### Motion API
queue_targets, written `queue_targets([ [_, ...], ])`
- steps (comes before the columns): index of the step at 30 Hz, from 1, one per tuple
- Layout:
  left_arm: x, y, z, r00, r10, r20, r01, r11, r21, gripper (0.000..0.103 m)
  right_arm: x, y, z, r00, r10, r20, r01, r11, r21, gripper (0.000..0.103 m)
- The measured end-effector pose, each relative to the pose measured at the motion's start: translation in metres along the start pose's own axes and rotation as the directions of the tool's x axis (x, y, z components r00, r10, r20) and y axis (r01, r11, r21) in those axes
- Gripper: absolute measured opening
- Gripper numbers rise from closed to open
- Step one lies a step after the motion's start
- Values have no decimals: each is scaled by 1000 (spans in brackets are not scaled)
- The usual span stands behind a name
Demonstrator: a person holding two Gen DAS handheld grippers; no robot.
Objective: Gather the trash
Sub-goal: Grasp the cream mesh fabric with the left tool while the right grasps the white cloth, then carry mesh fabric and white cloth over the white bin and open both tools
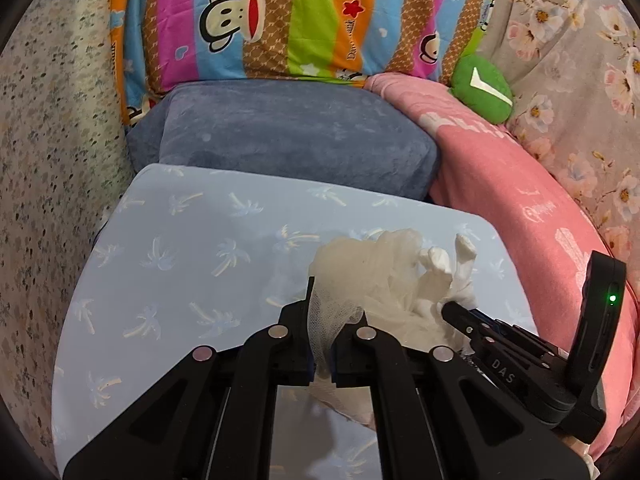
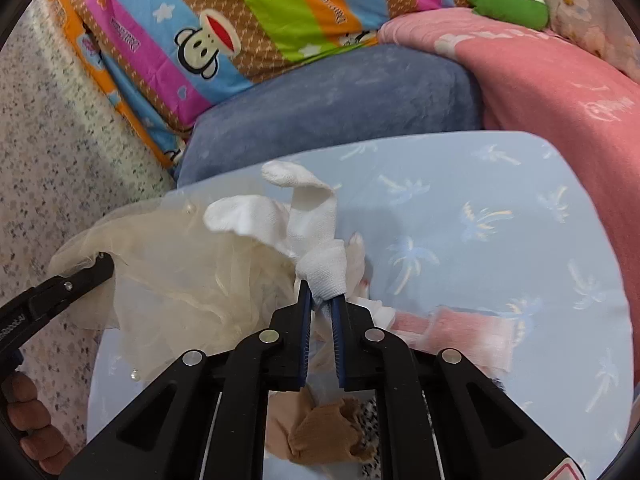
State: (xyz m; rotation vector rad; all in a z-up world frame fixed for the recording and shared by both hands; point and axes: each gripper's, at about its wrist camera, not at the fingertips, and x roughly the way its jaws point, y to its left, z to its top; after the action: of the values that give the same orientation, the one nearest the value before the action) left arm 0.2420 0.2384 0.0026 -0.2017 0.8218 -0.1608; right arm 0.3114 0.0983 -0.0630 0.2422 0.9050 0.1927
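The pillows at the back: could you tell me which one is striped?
The cartoon-monkey pillow, with bright multicoloured stripes; the blue-grey pillow before it is plain.

Sheer cream mesh bag (image 1: 360,276); plush blue cushion (image 1: 296,136).

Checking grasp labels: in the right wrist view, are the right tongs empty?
No, the right tongs are shut on a twisted white tissue pinched between their blue pads.
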Motion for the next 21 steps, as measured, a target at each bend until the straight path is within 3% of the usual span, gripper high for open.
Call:
queue_targets([
  [11,-49,-69,4,993,-93,78,86,991,98,4,-105,-27,-3,990,-38,135,34,999,29,9],
  [21,-89,-150,-11,969,-221,110,194,957,217,4,-205,-79,-29,967,-100,236,80,992,94,9],
])
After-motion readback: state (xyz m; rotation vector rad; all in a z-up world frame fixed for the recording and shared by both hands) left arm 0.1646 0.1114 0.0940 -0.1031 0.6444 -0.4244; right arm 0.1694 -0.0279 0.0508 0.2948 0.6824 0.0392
